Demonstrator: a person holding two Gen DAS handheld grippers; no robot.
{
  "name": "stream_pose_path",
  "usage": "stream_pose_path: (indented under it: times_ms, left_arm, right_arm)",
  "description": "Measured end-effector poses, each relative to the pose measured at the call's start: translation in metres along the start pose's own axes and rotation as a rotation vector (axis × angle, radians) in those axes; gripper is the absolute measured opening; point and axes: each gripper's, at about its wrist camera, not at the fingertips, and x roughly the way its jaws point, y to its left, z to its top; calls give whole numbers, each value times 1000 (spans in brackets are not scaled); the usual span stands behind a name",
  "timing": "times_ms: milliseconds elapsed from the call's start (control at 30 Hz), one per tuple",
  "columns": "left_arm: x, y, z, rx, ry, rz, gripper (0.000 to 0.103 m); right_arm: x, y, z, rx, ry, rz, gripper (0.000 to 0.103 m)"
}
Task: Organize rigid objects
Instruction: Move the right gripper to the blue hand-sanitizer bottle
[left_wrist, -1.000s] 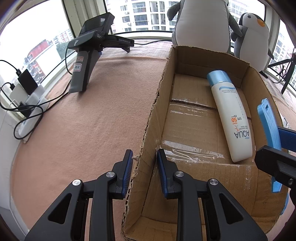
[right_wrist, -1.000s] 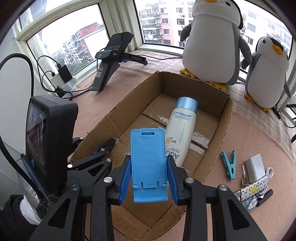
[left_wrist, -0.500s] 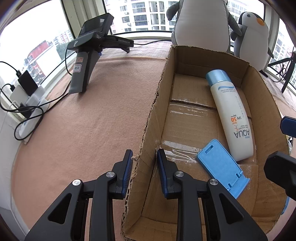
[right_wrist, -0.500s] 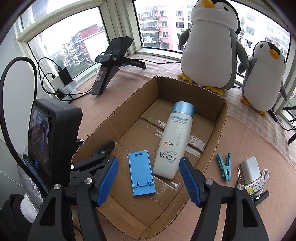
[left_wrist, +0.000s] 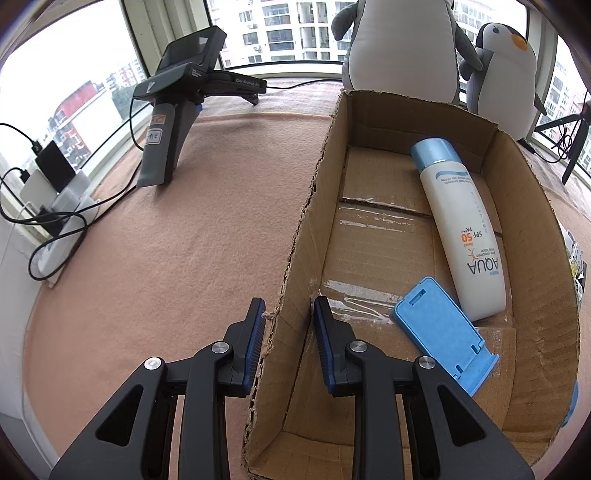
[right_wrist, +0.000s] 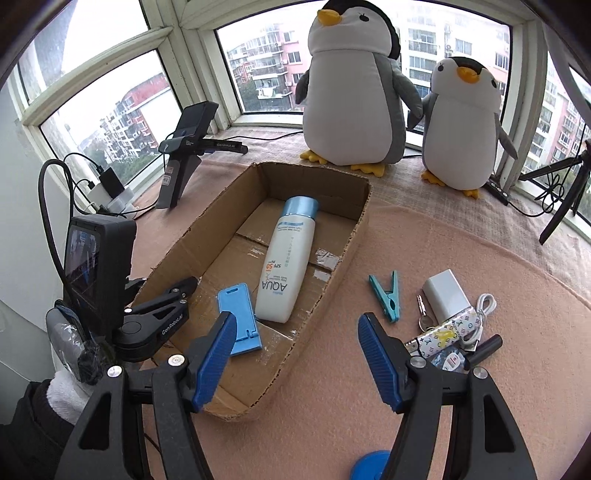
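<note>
A cardboard box (right_wrist: 354, 254) (left_wrist: 306, 206) lies open on the pink cloth. In it lie a white AQUA sunscreen bottle (right_wrist: 286, 262) (left_wrist: 461, 229) and a blue phone stand (right_wrist: 238, 319) (left_wrist: 443, 332). My left gripper (left_wrist: 290, 330) is shut on the box's left wall and shows in the right wrist view (right_wrist: 159, 314). My right gripper (right_wrist: 297, 356) is open and empty, raised above the box's near right corner. To the right of the box lie a teal clothespin (right_wrist: 386, 295), a white charger (right_wrist: 445, 295), a patterned case (right_wrist: 439, 338) and a black pen (right_wrist: 485, 347).
Two plush penguins (right_wrist: 351, 85) (right_wrist: 461, 122) stand behind the box. A spare gripper device (right_wrist: 188, 147) (left_wrist: 177, 110) stands at the back left. Power bricks and cables (left_wrist: 48, 206) lie at the left edge. A tripod (right_wrist: 561, 184) is at the right. A blue round object (right_wrist: 369, 467) lies near the bottom.
My right gripper opened and let the blue phone stand drop into the box, then pulled back and up to the right. My left gripper kept its hold on the box wall.
</note>
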Motion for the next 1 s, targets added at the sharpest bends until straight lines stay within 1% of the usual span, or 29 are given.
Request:
stream_pose_path:
  times_ms: [233, 433, 533, 600, 767, 900, 1000]
  left_arm:
    - [0, 0, 0, 1, 0, 1, 24]
    - [0, 0, 0, 3, -1, 2, 24]
    - [0, 0, 0, 3, -1, 3, 24]
    - [0, 0, 0, 2, -1, 1, 24]
    - [0, 1, 0, 0, -2, 0, 24]
    - [0, -1, -1, -3, -2, -1, 24]
    - [0, -1, 0, -3, -2, -2, 24]
  right_arm:
    - [-24, -62, -30, 130, 5, -88, 64]
    - [-17, -103, -49, 226, 43, -124, 64]
    - [-7, -111, -53, 257, 63, -119, 62]
    - [2, -113, -53, 270, 83, -119, 54]
    - [24, -119, -54, 321, 126, -110, 51]
    - [35, -126, -53, 356, 143, -104, 42]
    - [43, -130, -51, 369, 162, -110, 42]
